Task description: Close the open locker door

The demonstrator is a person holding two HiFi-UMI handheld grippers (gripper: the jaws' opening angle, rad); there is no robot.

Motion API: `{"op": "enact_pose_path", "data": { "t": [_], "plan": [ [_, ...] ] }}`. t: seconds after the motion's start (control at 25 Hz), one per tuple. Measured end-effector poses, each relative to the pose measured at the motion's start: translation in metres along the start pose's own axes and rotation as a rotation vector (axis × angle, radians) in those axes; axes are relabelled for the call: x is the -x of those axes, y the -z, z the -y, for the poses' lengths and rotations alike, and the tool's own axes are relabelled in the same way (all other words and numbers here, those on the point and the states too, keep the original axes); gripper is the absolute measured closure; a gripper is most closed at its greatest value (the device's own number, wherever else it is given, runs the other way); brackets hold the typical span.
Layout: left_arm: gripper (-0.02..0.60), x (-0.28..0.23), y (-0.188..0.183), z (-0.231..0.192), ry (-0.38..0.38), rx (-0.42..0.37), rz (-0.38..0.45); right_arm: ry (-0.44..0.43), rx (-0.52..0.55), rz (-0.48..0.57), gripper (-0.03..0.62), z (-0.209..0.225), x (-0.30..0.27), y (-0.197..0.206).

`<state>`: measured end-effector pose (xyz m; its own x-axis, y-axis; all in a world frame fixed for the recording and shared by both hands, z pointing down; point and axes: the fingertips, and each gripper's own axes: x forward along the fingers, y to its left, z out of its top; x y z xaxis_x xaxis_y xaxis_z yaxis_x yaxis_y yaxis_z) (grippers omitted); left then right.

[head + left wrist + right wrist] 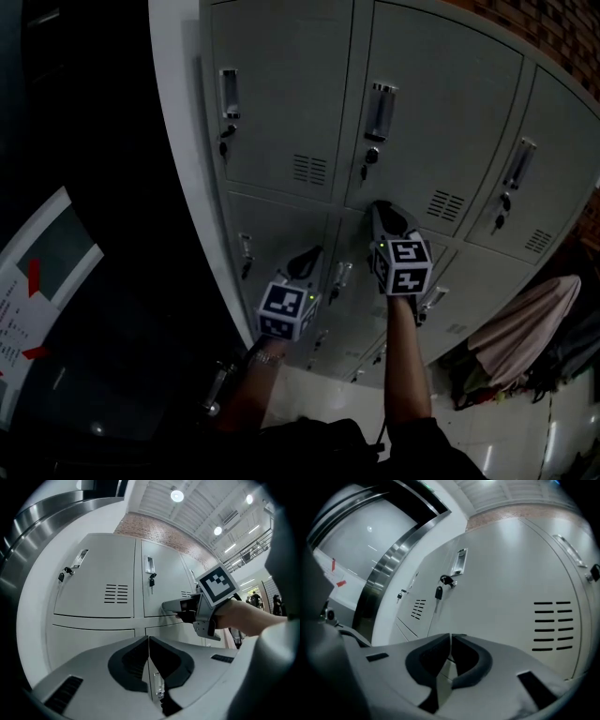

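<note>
A bank of grey lockers (pixel 281 103) fills the head view, and every door I see lies flush with its neighbours. My right gripper (pixel 384 211) points at the middle column, its tips at the seam under the upper door (pixel 441 103). In the right gripper view that door (pixel 506 588) is very near, with a key (pixel 439 591) hanging from its lock and vent slots (pixel 552 625); the jaws are together with nothing between them. My left gripper (pixel 307 255) is lower and to the left, shut and empty, facing a second-row door (pixel 93 634). The left gripper view shows the right gripper (pixel 165 605) against the lockers.
A white pillar (pixel 178 141) borders the lockers on the left, with dark glass and a poster (pixel 37 281) beyond it. Pink cloth and bags (pixel 525 328) lie on the pale floor (pixel 319 394) at the lower right.
</note>
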<state>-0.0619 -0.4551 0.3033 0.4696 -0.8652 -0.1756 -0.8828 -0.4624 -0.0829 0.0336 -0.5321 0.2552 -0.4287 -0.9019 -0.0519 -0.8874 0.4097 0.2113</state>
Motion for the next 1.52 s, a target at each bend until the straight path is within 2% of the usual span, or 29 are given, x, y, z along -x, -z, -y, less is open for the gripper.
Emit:
{"op": "enact_pose_path", "data": {
  "t": [0.04, 0.24, 0.44, 0.72, 0.8, 1.0, 1.04, 1.28, 1.36, 1.52],
  "plan": [
    [0.578, -0.001, 0.001, -0.001, -0.002, 0.000, -0.002, 0.000, -0.002, 0.003, 0.594, 0.001, -0.002, 0.000],
    [0.578, 0.002, 0.003, -0.005, -0.011, -0.001, -0.004, 0.013, 0.006, 0.013, 0.594, 0.000, -0.005, -0.002],
    [0.578, 0.018, 0.001, 0.003, 0.007, 0.004, -0.013, 0.005, -0.036, 0.006, 0.594, -0.007, 0.011, -0.001],
    [0.578, 0.055, 0.020, 0.046, 0.100, 0.044, -0.067, -0.016, -0.183, -0.043, 0.592, -0.065, 0.097, 0.047],
    [0.578, 0.069, 0.028, 0.066, 0.129, 0.062, -0.082, 0.002, -0.194, -0.068, 0.543, -0.081, 0.127, 0.063],
    [0.578, 0.110, 0.056, 0.116, 0.184, 0.088, -0.117, 0.021, -0.288, -0.127, 0.528, -0.118, 0.202, 0.103],
    [0.578, 0.117, 0.062, 0.124, 0.190, 0.083, -0.122, 0.021, -0.311, -0.138, 0.499, -0.125, 0.215, 0.111],
    [0.578, 0.140, 0.076, 0.157, 0.210, 0.074, -0.140, 0.083, -0.394, -0.150, 0.499, -0.139, 0.267, 0.136],
    [0.578, 0.144, 0.073, 0.162, 0.202, 0.081, -0.124, 0.092, -0.409, -0.150, 0.542, -0.144, 0.275, 0.142],
    [0.578, 0.148, 0.076, 0.175, 0.195, 0.064, -0.108, 0.059, -0.425, -0.178, 0.543, -0.152, 0.289, 0.160]
  ]
}}
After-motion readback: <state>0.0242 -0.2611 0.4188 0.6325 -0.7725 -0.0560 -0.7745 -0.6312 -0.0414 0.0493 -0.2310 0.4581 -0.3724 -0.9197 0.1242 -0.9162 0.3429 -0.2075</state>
